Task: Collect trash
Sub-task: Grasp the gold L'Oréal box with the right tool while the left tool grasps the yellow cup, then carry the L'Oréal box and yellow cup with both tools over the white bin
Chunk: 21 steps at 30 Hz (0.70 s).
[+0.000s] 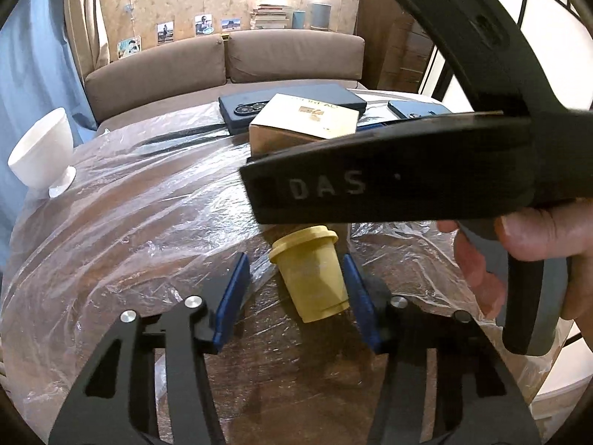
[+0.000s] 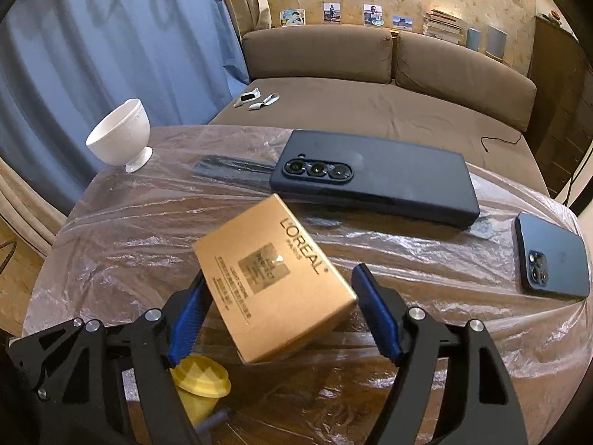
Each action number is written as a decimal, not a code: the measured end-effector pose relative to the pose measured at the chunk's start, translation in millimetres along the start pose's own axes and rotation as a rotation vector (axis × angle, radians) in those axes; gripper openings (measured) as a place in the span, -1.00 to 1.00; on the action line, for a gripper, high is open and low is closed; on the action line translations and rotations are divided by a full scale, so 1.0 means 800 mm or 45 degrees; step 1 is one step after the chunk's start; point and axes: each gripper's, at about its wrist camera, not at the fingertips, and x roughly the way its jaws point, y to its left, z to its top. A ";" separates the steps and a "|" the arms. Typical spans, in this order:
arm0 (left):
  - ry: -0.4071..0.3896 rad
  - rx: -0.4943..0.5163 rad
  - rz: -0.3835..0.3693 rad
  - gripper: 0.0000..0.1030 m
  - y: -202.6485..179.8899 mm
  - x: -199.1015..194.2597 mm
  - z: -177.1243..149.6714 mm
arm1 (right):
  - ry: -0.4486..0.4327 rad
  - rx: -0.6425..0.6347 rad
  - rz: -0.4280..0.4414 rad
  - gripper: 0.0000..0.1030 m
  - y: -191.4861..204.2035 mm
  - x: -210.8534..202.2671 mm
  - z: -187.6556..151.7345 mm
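A small yellow lidded cup (image 1: 315, 282) lies tilted on the plastic-covered table (image 1: 129, 222), between the blue pads of my left gripper (image 1: 296, 263). The right pad (image 1: 361, 304) touches the cup, while a gap shows at the left pad (image 1: 231, 300). My right gripper (image 2: 280, 274) is shut on a gold L'Oréal box (image 2: 274, 278), which sits tilted with both pads against its sides. The same box (image 1: 304, 122) shows behind the right gripper's black body (image 1: 389, 185), held by a hand (image 1: 537, 237). The cup (image 2: 202, 374) shows at the lower left of the right wrist view.
A white footed cup (image 2: 120, 137) stands at the table's far left edge. A dark folding phone (image 2: 374, 181) lies behind the box and a second phone (image 2: 552, 256) at the right edge. A brown sofa (image 2: 370, 96) is beyond the table.
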 end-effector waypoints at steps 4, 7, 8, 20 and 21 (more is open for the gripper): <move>-0.004 -0.012 -0.002 -0.13 0.005 -0.001 0.000 | -0.007 0.042 0.006 0.45 -0.008 -0.003 -0.001; -0.003 -0.013 -0.007 -0.25 0.015 -0.001 0.002 | -0.012 0.066 0.017 0.45 -0.012 -0.002 0.000; -0.003 -0.016 -0.010 -0.28 0.016 -0.002 0.002 | -0.013 0.060 0.016 0.42 -0.011 -0.002 0.000; -0.005 -0.052 -0.041 -0.39 0.030 -0.009 -0.007 | -0.065 0.061 0.044 0.00 -0.008 -0.017 -0.005; -0.005 -0.055 -0.042 -0.39 0.031 -0.010 -0.008 | -0.074 0.069 0.045 -0.01 -0.010 -0.021 -0.006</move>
